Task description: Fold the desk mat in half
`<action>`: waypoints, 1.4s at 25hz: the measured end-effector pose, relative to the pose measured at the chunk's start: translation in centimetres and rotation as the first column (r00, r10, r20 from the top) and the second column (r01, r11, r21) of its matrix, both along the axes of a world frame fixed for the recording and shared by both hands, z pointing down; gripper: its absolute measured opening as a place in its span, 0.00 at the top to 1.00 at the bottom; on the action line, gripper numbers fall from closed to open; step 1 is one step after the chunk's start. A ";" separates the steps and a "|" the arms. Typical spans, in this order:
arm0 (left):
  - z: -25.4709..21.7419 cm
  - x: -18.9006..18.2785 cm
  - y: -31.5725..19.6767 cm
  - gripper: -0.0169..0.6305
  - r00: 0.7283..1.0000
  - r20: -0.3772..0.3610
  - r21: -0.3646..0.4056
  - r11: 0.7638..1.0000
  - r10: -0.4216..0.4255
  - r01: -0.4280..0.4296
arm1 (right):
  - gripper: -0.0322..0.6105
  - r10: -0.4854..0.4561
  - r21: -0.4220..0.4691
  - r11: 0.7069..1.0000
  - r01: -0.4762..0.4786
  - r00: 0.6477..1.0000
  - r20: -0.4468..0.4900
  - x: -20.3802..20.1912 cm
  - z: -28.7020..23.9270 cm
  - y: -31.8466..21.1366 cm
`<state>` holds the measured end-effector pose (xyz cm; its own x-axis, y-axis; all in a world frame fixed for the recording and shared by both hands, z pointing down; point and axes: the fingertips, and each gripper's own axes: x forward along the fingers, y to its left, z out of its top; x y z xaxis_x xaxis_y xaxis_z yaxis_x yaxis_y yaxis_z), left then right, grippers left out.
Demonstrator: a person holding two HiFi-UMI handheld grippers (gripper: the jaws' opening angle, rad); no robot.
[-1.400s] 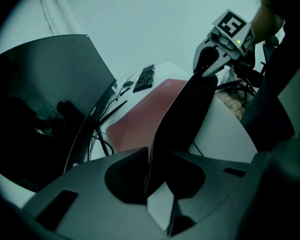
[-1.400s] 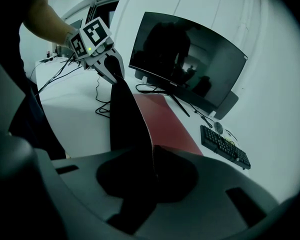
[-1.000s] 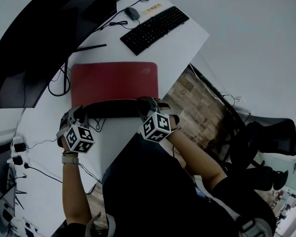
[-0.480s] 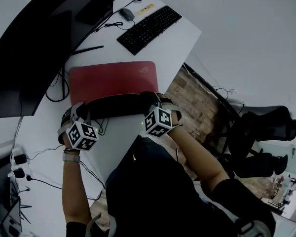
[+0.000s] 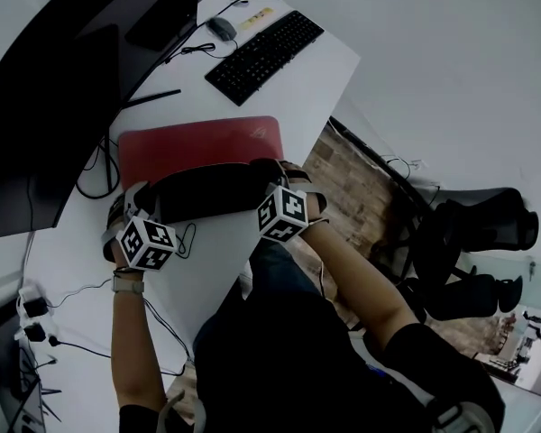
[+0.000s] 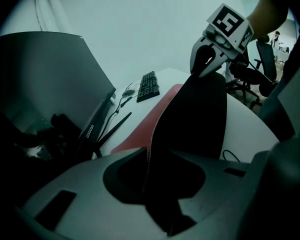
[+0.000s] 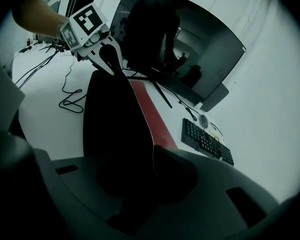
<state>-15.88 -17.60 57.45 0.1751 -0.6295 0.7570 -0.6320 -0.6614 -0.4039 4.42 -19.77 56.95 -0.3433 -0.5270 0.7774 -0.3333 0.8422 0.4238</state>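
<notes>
The desk mat [image 5: 198, 142] is red on top and black underneath, and lies on the white desk [image 5: 325, 70] in front of the monitor. Its near edge is lifted and curled over, so the black underside [image 5: 212, 190] shows as a long band. My left gripper [image 5: 147, 204] is shut on the near left corner. At the near right corner my right gripper [image 5: 276, 182] is shut on the mat. In the left gripper view the black mat [image 6: 195, 119] runs from my jaws up to the right gripper [image 6: 210, 59]. The right gripper view shows the mat [image 7: 115, 129] stretching across to the left gripper [image 7: 102, 54].
A black keyboard [image 5: 263, 54] and a mouse [image 5: 221, 28] lie beyond the mat. A large curved monitor [image 5: 63, 79] stands at the left, its stand foot [image 5: 149, 97] near the mat. Cables [image 5: 176, 242] trail on the desk by my left gripper. Office chairs [image 5: 478, 242] stand right of the desk.
Both grippers have carried the mat's near edge further away from me, toward the keyboard. More black underside shows and less red top is left uncovered.
</notes>
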 end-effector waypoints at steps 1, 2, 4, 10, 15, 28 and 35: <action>0.1 0.0 -0.3 0.86 1.000 0.003 -0.001 1.000 -0.007 0.007 | 0.83 -0.006 -0.005 1.000 0.006 1.000 0.001 0.0 0.2 -0.4; 0.3 0.0 -0.7 0.86 1.000 0.006 -0.004 1.000 -0.015 0.015 | 0.83 -0.011 -0.011 1.000 0.011 1.000 0.004 0.0 0.4 -0.8; 0.5 0.0 -1.5 0.86 0.999 0.015 -0.010 0.999 -0.031 0.031 | 0.83 -0.022 -0.025 0.999 0.023 1.000 0.011 0.0 0.7 -1.6; 1.3 0.0 -4.0 0.86 0.996 0.048 -0.026 0.997 -0.076 0.077 | 0.83 -0.066 -0.064 0.996 0.068 0.997 0.026 0.0 1.7 -3.9; 1.9 -0.3 -6.5 0.86 0.993 0.063 -0.039 0.994 -0.104 0.107 | 0.83 -0.094 -0.081 0.992 0.098 0.995 0.043 -0.2 2.2 -6.4; 3.6 -0.8 -11.8 0.86 0.985 0.087 -0.082 0.984 -0.151 0.158 | 0.84 -0.148 -0.143 0.978 0.154 0.988 0.055 -0.9 4.1 -12.4; 4.7 -1.1 -13.2 0.86 0.980 0.106 -0.106 0.978 -0.167 0.178 | 0.84 -0.173 -0.181 0.967 0.182 0.983 0.061 -1.2 5.3 -13.8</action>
<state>-17.00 -30.82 62.18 -0.0052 -0.5518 0.8339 -0.7026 -0.5914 -0.3958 3.19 -33.58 62.23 -0.4546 -0.3029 0.8376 -0.1863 0.9519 0.2431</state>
